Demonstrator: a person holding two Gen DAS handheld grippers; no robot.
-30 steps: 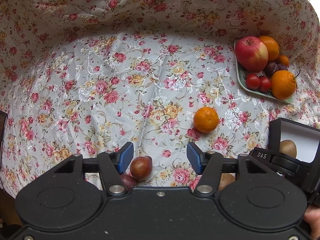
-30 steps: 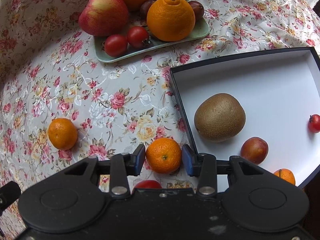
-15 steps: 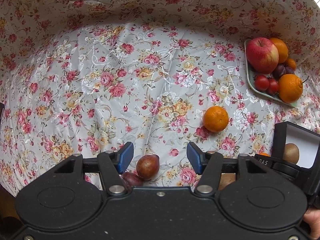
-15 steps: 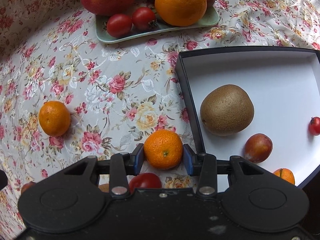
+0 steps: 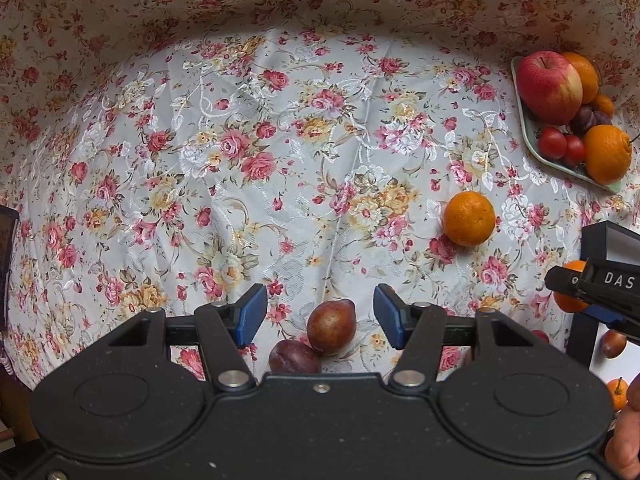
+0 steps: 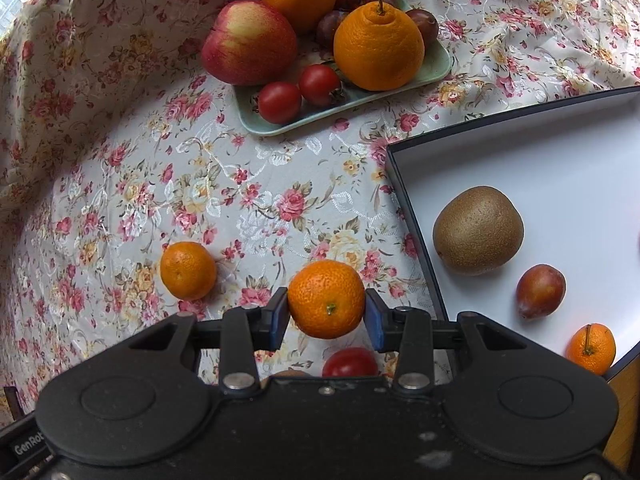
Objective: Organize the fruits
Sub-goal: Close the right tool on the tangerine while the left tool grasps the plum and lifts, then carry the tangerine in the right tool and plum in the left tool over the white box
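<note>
Over floral cloth (image 6: 248,200), mandarin (image 6: 326,299) pinched.

Tray (image 6: 440,68) w/ apple (image 6: 248,48) at back, box (image 6: 416,216) right holding kiwi (image 6: 478,230), tangerine (image 6: 188,270) left on cloth (image 6: 248,184).

A floral tablecloth (image 5: 248,152) covers the whole table, rumpled and rising in folds at the far side, with a sheen across its middle.
</note>
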